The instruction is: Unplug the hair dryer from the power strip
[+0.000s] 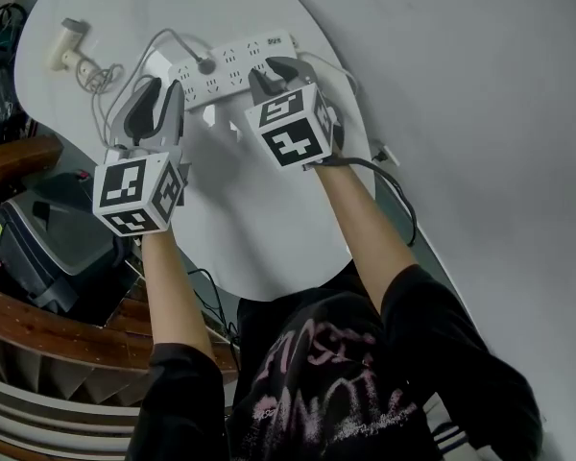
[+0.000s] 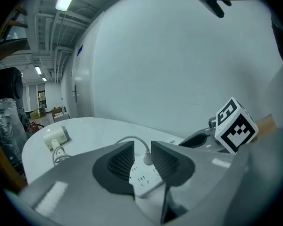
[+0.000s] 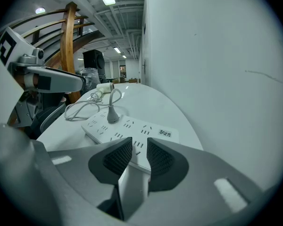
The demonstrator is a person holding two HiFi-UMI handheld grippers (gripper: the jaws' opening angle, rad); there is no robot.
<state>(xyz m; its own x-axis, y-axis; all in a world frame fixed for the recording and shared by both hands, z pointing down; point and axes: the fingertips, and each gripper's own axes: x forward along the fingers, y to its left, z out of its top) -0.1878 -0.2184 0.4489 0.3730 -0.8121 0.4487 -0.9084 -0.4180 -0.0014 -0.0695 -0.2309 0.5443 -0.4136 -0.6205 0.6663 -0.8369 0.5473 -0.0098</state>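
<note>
The power strip (image 1: pixel 238 65) lies on the far part of the white table (image 1: pixel 259 238), its long axis running across the person from left to right, with the right end a little farther away. The plug (image 1: pixel 207 65) stands up out of the strip's top face toward its left end. Its cord (image 1: pixel 106 80) loops away leftward to the hair dryer (image 1: pixel 69 44), which lies well apart near the table's left rim. The left gripper (image 1: pixel 163 89) is the nearer of the 2 to the plug. In the left gripper view its jaws stand only narrowly apart with nothing clamped, and the plug (image 2: pixel 147 158) shows straight ahead through that gap, just beyond the tips, with the strip (image 2: pixel 144 178) below it. The right gripper (image 1: pixel 274 73) sits at the strip's right half, over the near long edge. In the right gripper view its jaws are likewise narrow and hold nothing; the strip (image 3: pixel 127 126) stretches away ahead and to the left, and the plug (image 3: pixel 112 117) stands well off to the left of the gap. Whether the right tips touch the strip's edge I cannot tell. My judgement is that the left jaws are lined up to take the plug, which must come out upward, square to the strip's long axis, while the right gripper is placed to pin the strip down.
</note>
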